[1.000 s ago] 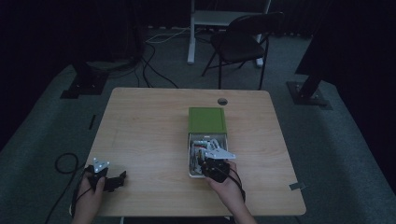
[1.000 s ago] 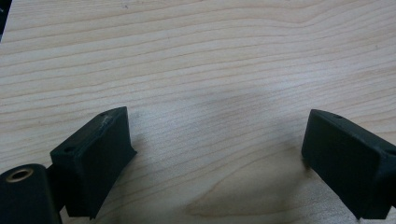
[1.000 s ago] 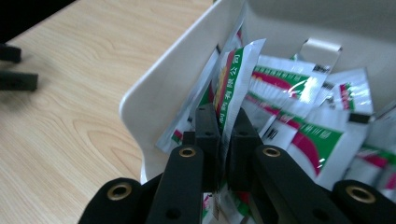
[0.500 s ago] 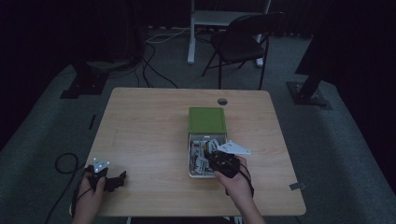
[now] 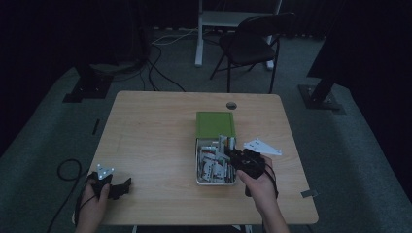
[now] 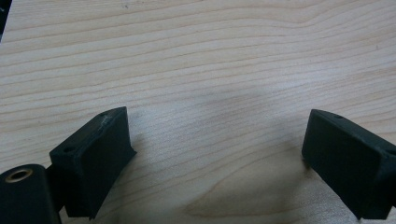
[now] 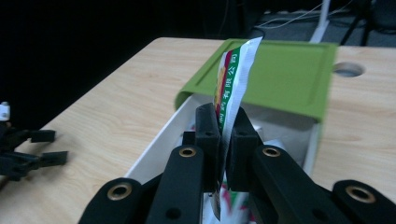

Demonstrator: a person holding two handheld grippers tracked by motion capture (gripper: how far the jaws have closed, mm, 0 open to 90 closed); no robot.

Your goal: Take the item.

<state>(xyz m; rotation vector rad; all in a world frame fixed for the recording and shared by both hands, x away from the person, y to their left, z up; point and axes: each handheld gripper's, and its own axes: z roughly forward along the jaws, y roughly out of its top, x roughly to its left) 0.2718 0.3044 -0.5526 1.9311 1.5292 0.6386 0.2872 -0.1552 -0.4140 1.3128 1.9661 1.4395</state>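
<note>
Surface (image 5: 160, 141): light wood-grain top with rounded corners and a round cable hole (image 5: 231, 105) near its far edge. The room is dark. The floor is grey carpet, with black cables (image 5: 160, 73) trailing behind the surface. A black folding chair (image 5: 252, 46) stands beyond the far edge, beside a pale post (image 5: 199, 34). Dark stand bases sit at far left (image 5: 87, 87) and far right (image 5: 320, 97).

A white box (image 5: 216, 180) lies right of centre on the surface. Its green lid (image 5: 215, 124) is slid toward the far side, covering the far part. The near part is open and holds packets, too dim to count from the high view.

Right gripper (image 7: 225, 135): jaws closed on a sachet (image 7: 233, 79), white with green and red print, held upright over the open box. Its lower end hangs below the jaws; whether it touches the contents is unclear.

Left gripper (image 6: 215, 154): jaws wide open, nothing between them, close over bare wood near the surface's front-left corner, well apart from the box.
</note>
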